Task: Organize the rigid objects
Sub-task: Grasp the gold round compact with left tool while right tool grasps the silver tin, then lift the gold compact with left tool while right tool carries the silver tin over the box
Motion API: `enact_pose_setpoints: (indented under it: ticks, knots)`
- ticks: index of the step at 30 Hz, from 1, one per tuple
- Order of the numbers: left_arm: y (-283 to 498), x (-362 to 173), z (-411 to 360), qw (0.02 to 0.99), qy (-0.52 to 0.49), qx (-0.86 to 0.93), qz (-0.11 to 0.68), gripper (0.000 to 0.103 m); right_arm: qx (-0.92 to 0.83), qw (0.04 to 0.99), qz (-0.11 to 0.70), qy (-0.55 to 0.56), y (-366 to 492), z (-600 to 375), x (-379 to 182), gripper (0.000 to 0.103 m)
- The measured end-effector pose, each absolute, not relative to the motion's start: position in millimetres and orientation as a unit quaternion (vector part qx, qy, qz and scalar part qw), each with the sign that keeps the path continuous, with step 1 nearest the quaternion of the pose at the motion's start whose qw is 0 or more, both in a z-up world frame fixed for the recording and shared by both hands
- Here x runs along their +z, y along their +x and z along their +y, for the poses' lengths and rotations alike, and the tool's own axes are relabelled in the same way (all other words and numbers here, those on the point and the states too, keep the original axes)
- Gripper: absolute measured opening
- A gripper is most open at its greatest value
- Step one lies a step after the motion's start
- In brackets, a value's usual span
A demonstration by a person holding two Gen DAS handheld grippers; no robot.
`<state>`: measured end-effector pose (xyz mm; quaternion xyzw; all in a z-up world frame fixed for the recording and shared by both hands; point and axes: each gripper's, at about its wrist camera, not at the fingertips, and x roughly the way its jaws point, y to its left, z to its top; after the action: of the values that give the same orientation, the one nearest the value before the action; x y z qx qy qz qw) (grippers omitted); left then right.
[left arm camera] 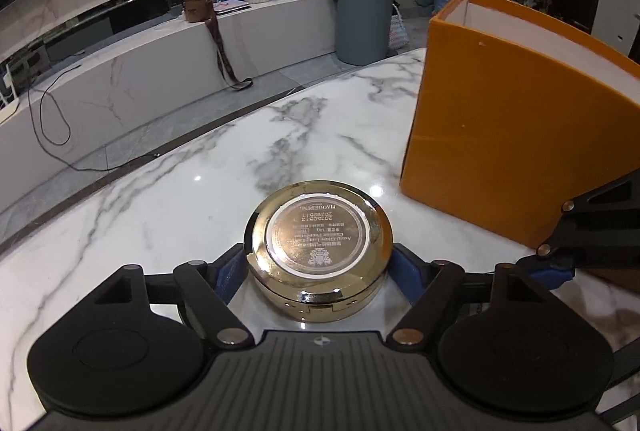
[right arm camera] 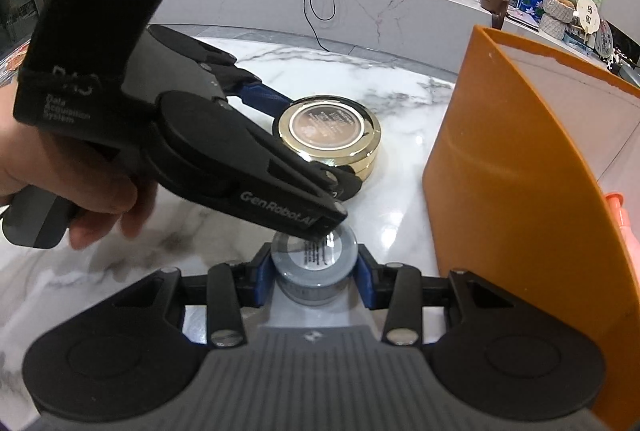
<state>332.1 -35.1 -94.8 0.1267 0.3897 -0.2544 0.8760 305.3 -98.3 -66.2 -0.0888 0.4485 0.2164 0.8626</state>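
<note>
Gold compact (left arm camera: 318, 251) lies flat on the marble worktop (left arm camera: 180, 191), upside down: round, mirror-shiny, its printed base label facing up, clasp toward the left wrist camera. The left gripper (left arm camera: 318, 271) straddles it, blue fingers (left arm camera: 404, 271) spread at its sides. Right gripper (right arm camera: 314, 275) clamps a small grey jar (right arm camera: 314, 263), upright. An orange box (left arm camera: 512, 135) stands just beside them.

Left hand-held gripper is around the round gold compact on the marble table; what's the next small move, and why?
Probably close the left hand-held gripper on the round gold compact: its blue pads flank the case with slight gaps, and it sits on the marble table. Then lift toward the orange box.
</note>
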Motion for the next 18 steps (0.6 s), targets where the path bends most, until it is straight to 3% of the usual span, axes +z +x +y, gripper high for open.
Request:
enact_pose_setpoints:
  ticks: [18]
  knots:
    - [315.7, -73.6, -10.4, 0.87, 0.153, -0.241, 0.402, 0.087, 0.217, 0.86, 0.451, -0.094, 305.2, -96.2, -61.0, 0.041]
